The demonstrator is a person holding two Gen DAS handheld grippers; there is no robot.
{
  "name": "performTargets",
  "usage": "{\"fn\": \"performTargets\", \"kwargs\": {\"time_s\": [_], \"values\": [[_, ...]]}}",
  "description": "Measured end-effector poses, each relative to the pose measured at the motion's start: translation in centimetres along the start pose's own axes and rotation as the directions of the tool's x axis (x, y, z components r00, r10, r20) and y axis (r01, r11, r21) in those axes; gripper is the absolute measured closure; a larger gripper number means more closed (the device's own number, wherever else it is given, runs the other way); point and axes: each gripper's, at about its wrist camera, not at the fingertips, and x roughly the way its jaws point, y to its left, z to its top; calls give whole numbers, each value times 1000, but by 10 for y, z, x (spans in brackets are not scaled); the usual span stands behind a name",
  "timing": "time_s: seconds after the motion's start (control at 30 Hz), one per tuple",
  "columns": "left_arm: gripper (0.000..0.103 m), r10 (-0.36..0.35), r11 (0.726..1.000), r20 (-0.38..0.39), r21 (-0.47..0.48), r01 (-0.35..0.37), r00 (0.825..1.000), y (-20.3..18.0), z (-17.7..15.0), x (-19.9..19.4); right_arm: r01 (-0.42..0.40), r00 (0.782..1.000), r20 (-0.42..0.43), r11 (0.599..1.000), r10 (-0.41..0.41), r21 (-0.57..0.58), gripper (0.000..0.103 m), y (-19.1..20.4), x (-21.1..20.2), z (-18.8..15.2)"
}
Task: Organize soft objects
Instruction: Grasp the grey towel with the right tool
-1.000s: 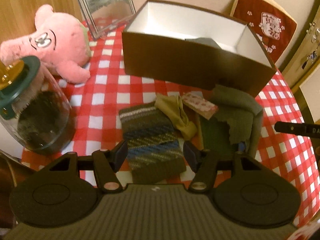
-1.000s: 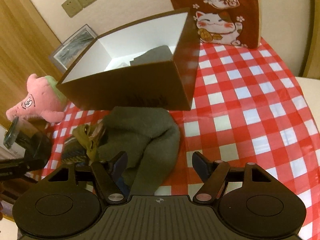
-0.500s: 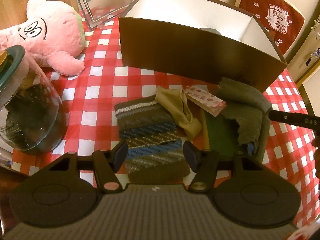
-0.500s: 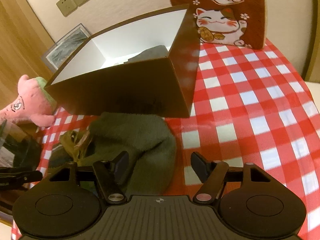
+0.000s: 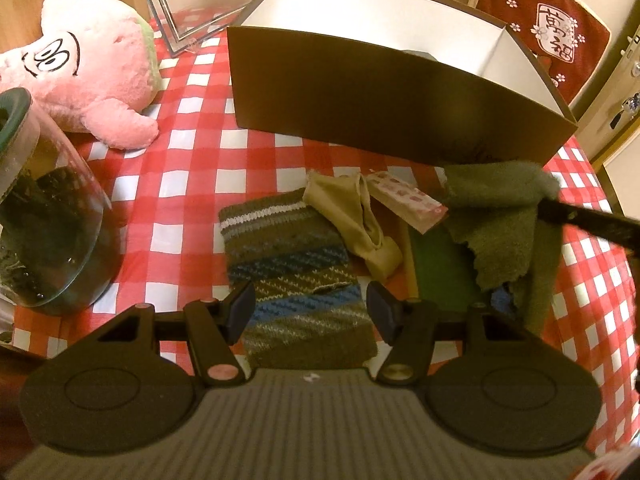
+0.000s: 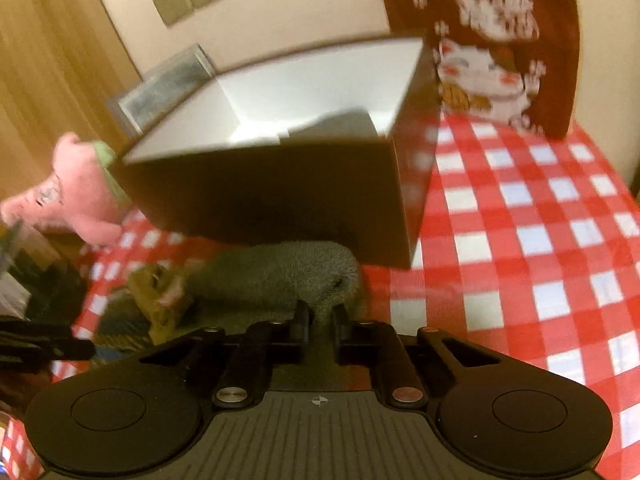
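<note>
The right claw (image 6: 320, 322) has its jaws pressed together on a fold of the green fleece cloth (image 6: 280, 276), pinching it at the cloth's near right edge, just in front of the brown box (image 6: 272, 184). That box lies straight ahead of and above this claw — its open white inside faces up, with a dark item already in it — so the coming move likely turns on lifting the cloth up and forward over the near wall. The left claw (image 5: 310, 310) hangs spread over the striped knit piece (image 5: 296, 276), whose long axis runs away from the claw toward the box; nothing is between its jaws. The tan cloth (image 5: 356, 220) lies ahead and slightly right of it on the checked surface (image 5: 192, 184). For the fleece, the right hand is clearly nearer.
</note>
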Motion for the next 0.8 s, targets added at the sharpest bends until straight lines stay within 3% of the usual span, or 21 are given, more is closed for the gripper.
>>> {"fn": "performTargets", "kwargs": {"time_s": [0.27, 0.4, 0.6, 0.8], "values": [[44, -6, 1000, 16, -5, 6, 1000, 2, -3, -6, -73, 978, 194, 997, 75, -19, 94, 20, -77, 22], [44, -11, 1000, 25, -7, 11, 1000, 2, -6, -11, -57, 964, 260, 998, 62, -26, 94, 19, -112, 33], [44, -14, 1000, 28, -10, 14, 1000, 5, -15, -17, 26, 966, 257, 998, -8, -65, 93, 15, -138, 29], [44, -14, 1000, 24, -10, 14, 1000, 7, -23, -21, 50, 992, 122, 994, -38, -95, 93, 17, -119, -5]]}}
